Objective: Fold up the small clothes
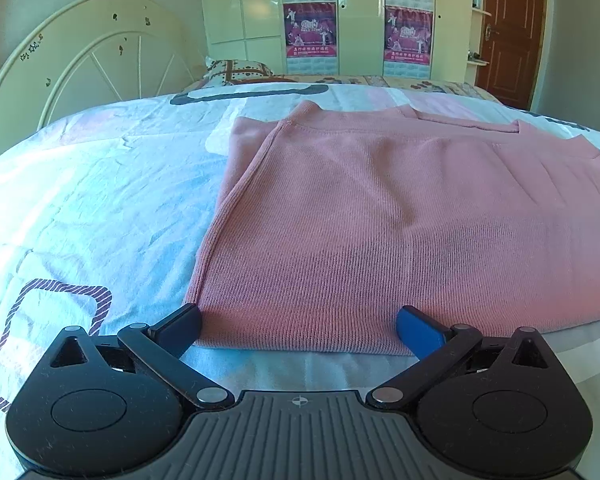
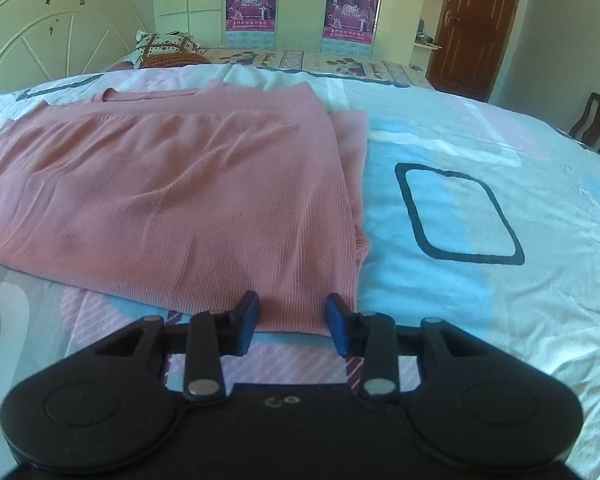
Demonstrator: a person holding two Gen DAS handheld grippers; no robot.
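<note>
A pink ribbed knit garment (image 1: 380, 216) lies flat on the bed, with its sides folded in over the middle. In the left wrist view my left gripper (image 1: 300, 330) is wide open, its fingers at the garment's near left corner and near hem. In the right wrist view the same garment (image 2: 172, 200) fills the left half. My right gripper (image 2: 293, 324) is open, its blue fingers (image 2: 247, 322) straddling the garment's near right corner, with the fabric edge between them.
The bed sheet (image 1: 100, 208) is white, blue and pink with dark outlined shapes. A cream headboard (image 1: 100, 60) stands at the left. Pillows (image 2: 168, 50), wardrobes with posters (image 1: 312, 28), a brown door (image 2: 472, 28) and a wooden chair (image 2: 594, 122) lie beyond.
</note>
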